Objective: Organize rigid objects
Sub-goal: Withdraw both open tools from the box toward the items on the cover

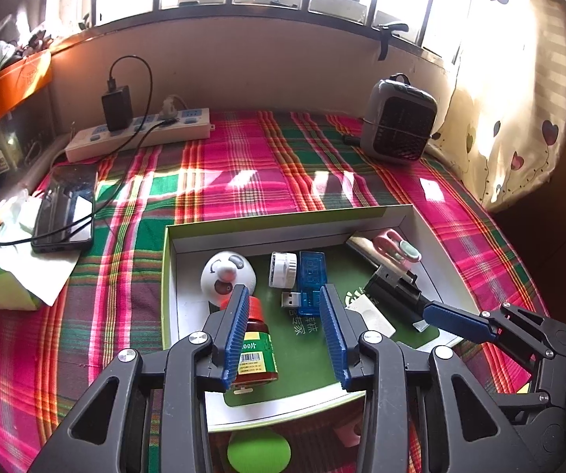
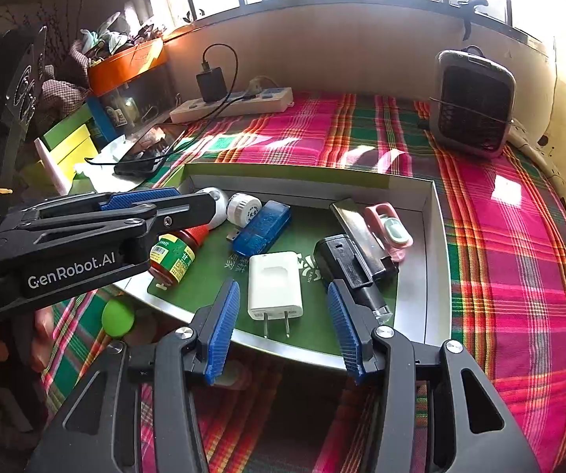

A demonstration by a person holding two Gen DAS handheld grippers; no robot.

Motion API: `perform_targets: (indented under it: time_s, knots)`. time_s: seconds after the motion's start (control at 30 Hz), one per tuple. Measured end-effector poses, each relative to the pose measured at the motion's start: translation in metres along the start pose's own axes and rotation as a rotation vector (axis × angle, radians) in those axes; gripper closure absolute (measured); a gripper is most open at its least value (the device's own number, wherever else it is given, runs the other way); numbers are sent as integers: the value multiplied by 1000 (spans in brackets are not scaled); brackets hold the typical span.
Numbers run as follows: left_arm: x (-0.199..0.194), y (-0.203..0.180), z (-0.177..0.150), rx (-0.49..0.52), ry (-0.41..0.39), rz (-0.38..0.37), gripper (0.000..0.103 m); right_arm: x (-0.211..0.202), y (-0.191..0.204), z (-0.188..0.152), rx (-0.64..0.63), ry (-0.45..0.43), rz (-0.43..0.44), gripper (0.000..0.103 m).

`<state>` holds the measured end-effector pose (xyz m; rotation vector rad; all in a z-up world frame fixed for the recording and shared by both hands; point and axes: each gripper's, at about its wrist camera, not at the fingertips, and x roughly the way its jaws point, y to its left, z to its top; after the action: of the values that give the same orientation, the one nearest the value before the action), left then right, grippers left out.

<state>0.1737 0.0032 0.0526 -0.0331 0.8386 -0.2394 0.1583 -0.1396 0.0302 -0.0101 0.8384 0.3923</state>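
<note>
While both grippers hover over the near edge of the shallow box on the plaid-covered desk, the left gripper and right gripper hold their jaws half open, gripping nothing. Inside lie a white charger, red-capped bottle and blue USB tester; a small heater stands beyond.

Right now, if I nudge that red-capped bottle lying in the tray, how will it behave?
The red-capped bottle lies on its side, so it would probably roll across the tray. It looks rigid and small, likely light. Its glossy label may be slippery.
</note>
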Motion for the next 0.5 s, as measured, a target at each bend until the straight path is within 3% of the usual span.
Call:
perform_targets:
  time_s: [0.5]
  knots:
    - [-39,3,-35,-27,-27,12,66,-34,4,-16,5,-48,-18,55]
